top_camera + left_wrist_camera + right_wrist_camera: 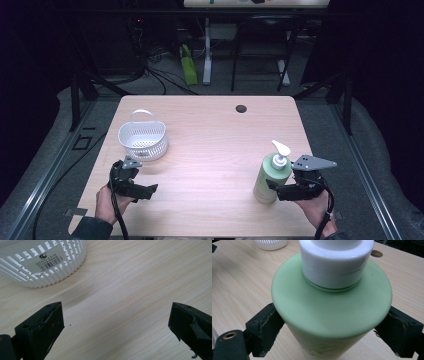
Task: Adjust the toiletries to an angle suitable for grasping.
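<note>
A pale green pump bottle [270, 177] with a white pump head stands upright near the table's front right. My right gripper [268, 186] is shut on the bottle's body, just under its shoulder. In the right gripper view the bottle [332, 310] stands between both black jaws, which press its sides; the right gripper [331, 315] is level with them. A white slotted basket [143, 140] with a handle sits at the left, empty. My left gripper [145, 180] is open just in front of it, over bare wood. In the left gripper view [115, 312] the basket [37, 262] lies at the upper left.
The light wooden table [210, 130] has a dark round cable hole [241, 108] near its far edge. Beyond the table are cables, desk legs and a green object [188, 65] on the floor. Black frame bars flank both sides.
</note>
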Action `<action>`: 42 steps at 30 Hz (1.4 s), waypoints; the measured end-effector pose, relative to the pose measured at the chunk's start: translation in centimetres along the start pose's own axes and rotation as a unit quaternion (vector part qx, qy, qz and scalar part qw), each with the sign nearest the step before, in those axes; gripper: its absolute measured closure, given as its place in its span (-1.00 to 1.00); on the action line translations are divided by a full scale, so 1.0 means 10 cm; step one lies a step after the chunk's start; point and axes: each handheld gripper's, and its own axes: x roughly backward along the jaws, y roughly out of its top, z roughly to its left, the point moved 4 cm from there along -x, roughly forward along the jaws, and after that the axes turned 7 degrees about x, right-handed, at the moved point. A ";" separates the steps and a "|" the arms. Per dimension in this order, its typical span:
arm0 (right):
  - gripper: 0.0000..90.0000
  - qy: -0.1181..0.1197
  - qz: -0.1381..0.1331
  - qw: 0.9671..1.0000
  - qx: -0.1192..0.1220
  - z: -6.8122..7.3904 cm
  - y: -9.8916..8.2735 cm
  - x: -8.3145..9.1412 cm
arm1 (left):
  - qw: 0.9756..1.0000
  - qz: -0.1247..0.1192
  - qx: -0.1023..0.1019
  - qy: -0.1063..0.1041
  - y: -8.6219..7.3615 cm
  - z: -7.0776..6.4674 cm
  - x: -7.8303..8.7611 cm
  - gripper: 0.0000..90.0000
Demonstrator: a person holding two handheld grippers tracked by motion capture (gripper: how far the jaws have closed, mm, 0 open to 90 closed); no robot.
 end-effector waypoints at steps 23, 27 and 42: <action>-0.74 0.008 -0.003 1.000 -0.007 0.07 0.11 -0.16 | 1.000 -0.002 -0.002 0.002 0.01 0.00 0.01 -1.00; -0.74 0.011 -0.003 1.000 -0.005 0.10 0.16 -0.21 | 1.000 -0.004 -0.003 0.002 0.01 0.01 0.01 -1.00; -0.74 0.024 -0.004 1.000 0.005 0.27 0.33 -0.42 | 1.000 -0.005 -0.001 0.002 0.01 0.01 0.02 -1.00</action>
